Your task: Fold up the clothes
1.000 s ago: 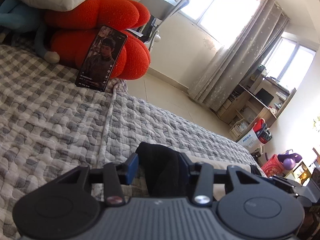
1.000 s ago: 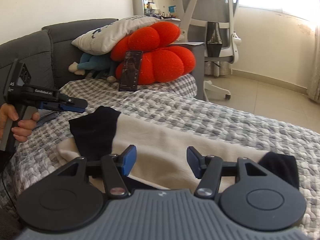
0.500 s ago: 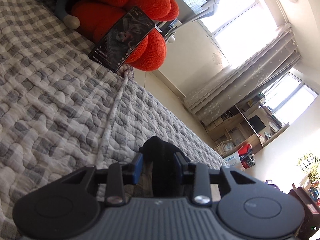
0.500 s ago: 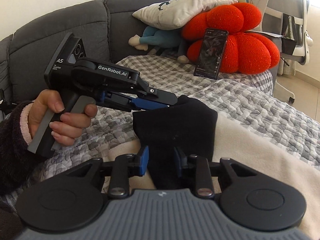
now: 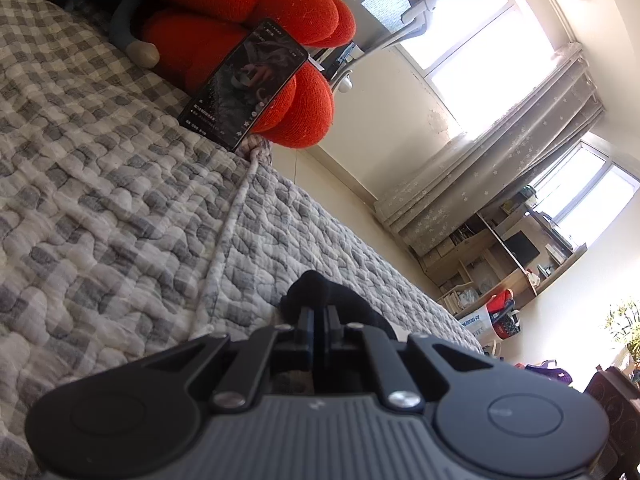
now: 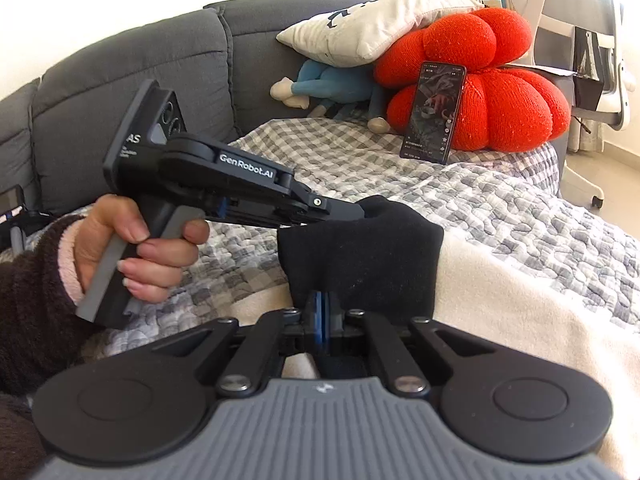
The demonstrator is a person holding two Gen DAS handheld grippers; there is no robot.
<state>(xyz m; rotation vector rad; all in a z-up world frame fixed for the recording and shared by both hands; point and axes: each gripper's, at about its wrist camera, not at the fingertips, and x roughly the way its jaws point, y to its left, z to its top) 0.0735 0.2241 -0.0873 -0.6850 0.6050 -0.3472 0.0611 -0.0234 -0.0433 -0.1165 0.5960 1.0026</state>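
A cream garment (image 6: 520, 292) with a black cuff (image 6: 368, 256) lies on the grey checked quilt (image 6: 500, 208). In the right wrist view my right gripper (image 6: 322, 300) is closing tight on the cuff's near edge, its blue pads pressed together on the fabric. A person's hand (image 6: 132, 252) holds my left gripper (image 6: 352, 211), which pinches the cuff's far left corner. In the left wrist view the left gripper (image 5: 319, 312) has its jaws closing flat against each other, with the black cuff (image 5: 320, 286) bunched between and beyond them.
A phone (image 6: 434, 110) leans upright against a red cushion (image 6: 500, 92) at the far end of the quilt. A white pillow (image 6: 372, 28) and a blue plush toy (image 6: 320, 84) lie by the grey sofa back (image 6: 132, 80). An office chair (image 6: 592, 40) stands beyond.
Both grippers went from open to shut on the black cuff. The right gripper swung left along the garment to the cuff. The left gripper sank a little and rolled.
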